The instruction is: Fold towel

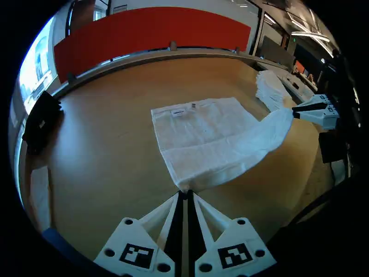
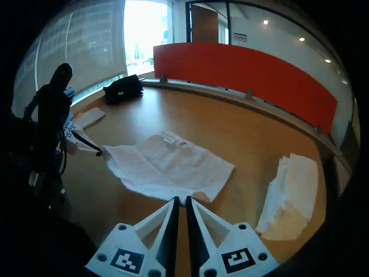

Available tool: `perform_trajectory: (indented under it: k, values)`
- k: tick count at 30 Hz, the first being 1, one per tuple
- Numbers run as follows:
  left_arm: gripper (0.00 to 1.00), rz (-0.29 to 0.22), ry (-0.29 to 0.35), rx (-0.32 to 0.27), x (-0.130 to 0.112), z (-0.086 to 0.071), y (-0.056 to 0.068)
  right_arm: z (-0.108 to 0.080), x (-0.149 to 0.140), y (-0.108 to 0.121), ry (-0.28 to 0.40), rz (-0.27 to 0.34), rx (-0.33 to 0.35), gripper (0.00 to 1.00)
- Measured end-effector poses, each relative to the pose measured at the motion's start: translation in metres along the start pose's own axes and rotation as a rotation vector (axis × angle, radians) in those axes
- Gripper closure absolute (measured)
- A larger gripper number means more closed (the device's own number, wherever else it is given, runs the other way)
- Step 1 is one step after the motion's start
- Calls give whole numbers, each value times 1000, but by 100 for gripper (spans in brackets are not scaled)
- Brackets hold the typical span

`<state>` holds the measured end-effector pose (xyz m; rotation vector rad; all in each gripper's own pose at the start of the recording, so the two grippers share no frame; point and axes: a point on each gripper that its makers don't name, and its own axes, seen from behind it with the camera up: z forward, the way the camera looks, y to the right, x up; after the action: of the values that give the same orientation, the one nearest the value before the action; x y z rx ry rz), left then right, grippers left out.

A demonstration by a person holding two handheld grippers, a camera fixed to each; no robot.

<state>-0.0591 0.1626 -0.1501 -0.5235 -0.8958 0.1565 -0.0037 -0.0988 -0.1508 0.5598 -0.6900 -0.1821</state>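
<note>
A white towel [image 1: 203, 134] lies partly spread on the wooden table [image 1: 106, 152]. My left gripper [image 1: 186, 193] is shut on its near corner, low in the left gripper view. At the right, the right gripper [image 1: 295, 112] pinches another corner and holds it raised off the table. In the right gripper view the towel [image 2: 170, 168] spreads ahead of my right gripper [image 2: 182, 199], whose fingers are shut on the near edge. The left gripper [image 2: 98, 152] grips the left corner there, held by a dark-sleeved person [image 2: 48, 124].
A stack of white towels [image 2: 290, 194] sits at the table's side, also visible as the stack [image 1: 272, 90]. A black bag [image 2: 122, 87] lies by the window. A red partition [image 2: 249, 74] lines the far edge. A small folded cloth [image 2: 90, 116] rests nearby.
</note>
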Motion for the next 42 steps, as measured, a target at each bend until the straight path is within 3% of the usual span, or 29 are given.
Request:
perform_trajectory:
  k: [6,14,23,32,42]
  values:
    - [94,-29,10,-2,6,-7,-1,-4,9,0,13,-10,0,89]
    - [94,-106,20,-7,15,-24,-1,-13,22,1,37,-13,-5,89]
    - [94,-183,10,-29,21,-43,6,-25,33,1,60,-8,-7,89]
    - [94,-210,5,-45,27,-57,11,-38,39,2,72,2,-8,89]
    - [94,-225,7,-51,32,-57,12,-37,39,5,70,4,-8,89]
